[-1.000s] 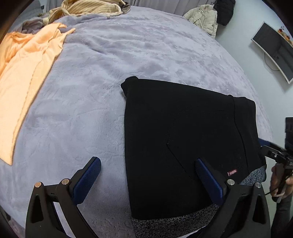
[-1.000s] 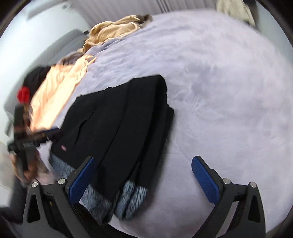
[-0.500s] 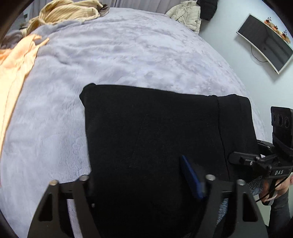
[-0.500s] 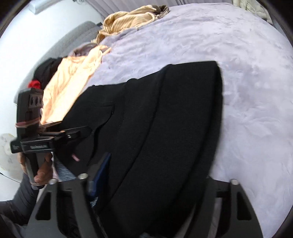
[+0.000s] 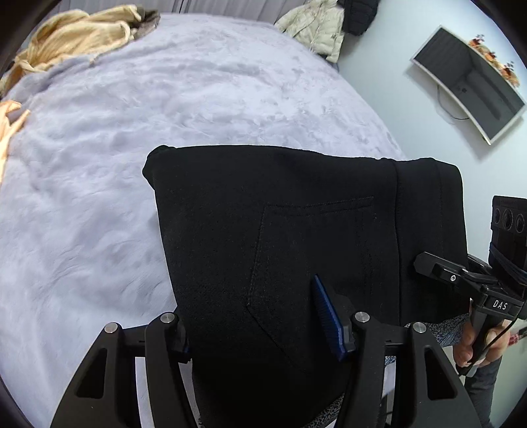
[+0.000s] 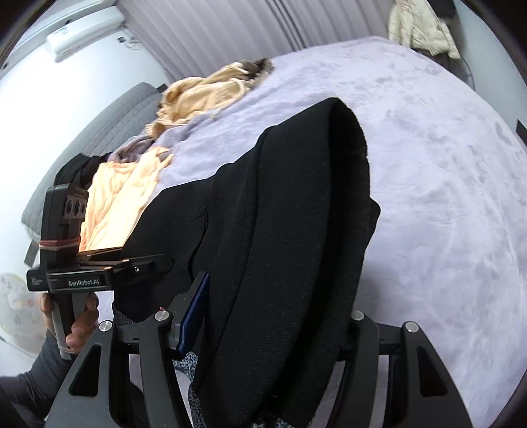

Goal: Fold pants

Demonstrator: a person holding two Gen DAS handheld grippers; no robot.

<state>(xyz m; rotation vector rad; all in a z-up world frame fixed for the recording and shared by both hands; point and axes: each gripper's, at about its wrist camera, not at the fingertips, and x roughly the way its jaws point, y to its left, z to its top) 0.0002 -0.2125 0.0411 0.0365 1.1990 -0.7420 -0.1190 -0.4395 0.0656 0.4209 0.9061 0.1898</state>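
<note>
The black pants [image 5: 280,237] are folded into a thick wad and hang lifted at their near end between my two grippers, while the far fold still reaches out over the lilac plush bedspread [image 5: 164,115]. A stitched back pocket faces my left camera, and a speckled grey lining [image 5: 451,329] peeks out at the near edge. My left gripper [image 5: 263,332] has its jaws closing on the near-left part of the wad, the cloth bulging up between them so that only the right blue pad [image 5: 329,316] shows. My right gripper [image 6: 263,316] is clenched on the near-right part, the layered edge of the fabric packed between its fingers and its left blue pad [image 6: 194,309] pressed against the cloth. From each camera I see the other tool gripped in a hand [image 6: 75,316] with a dark sleeve. Farther out on the bed lie a peach garment [image 6: 122,197] and a crumpled tan garment [image 5: 79,39], both well apart from the pants. A cream jacket [image 5: 316,26] hangs beyond the bed, and a dark screen [image 5: 467,85] is mounted on the pale wall.
</note>
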